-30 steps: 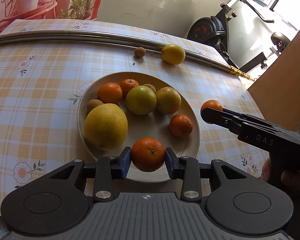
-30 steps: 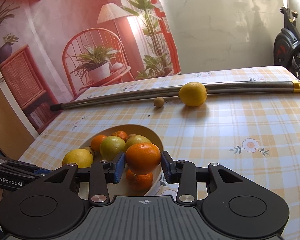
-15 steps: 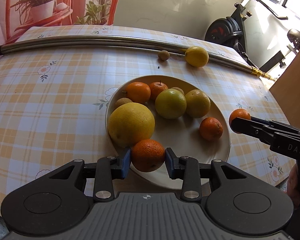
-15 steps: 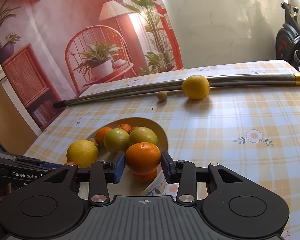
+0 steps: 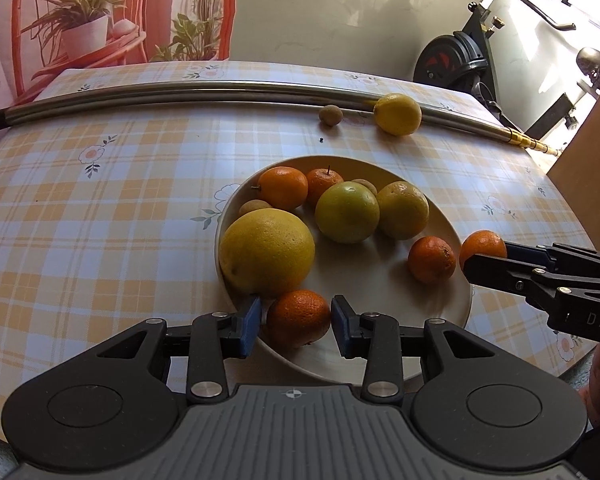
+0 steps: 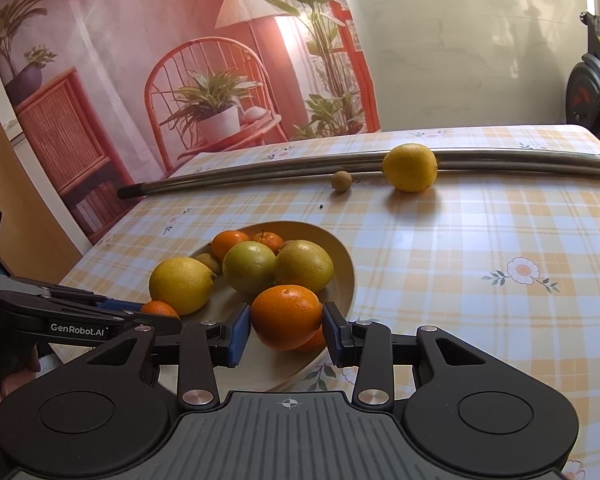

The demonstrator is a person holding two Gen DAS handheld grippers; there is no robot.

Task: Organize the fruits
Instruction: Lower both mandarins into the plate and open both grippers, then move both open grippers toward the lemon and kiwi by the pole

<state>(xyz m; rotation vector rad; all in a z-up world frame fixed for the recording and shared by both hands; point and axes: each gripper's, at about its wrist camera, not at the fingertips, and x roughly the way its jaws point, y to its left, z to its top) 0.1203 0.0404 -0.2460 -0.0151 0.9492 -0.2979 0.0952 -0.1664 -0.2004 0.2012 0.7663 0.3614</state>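
Right now my left gripper has its blue pads spread a little wider than the mandarin between them: there is a gap on each side, and the fruit seems to rest on the plate's near rim beside the big yellow grapefruit. I'd call that one delivered, or nearly so. My right gripper is clamped on an orange, both pads pressed to its skin, held just above the plate's near edge in its own view and at the plate's right rim in the left view. That one is not yet set down.

Further in, the plate already carries most of the fruit: another mandarin, a green citrus, a yellow-green one, two small oranges at the back and a couple of small brown fruits.

Farthest off, on the checked tablecloth, a lemon and a small brown fruit lie against the metal pole, well apart from the plate. By my reckoning the job is mostly done; what's left is the orange in hand, then those two strays.
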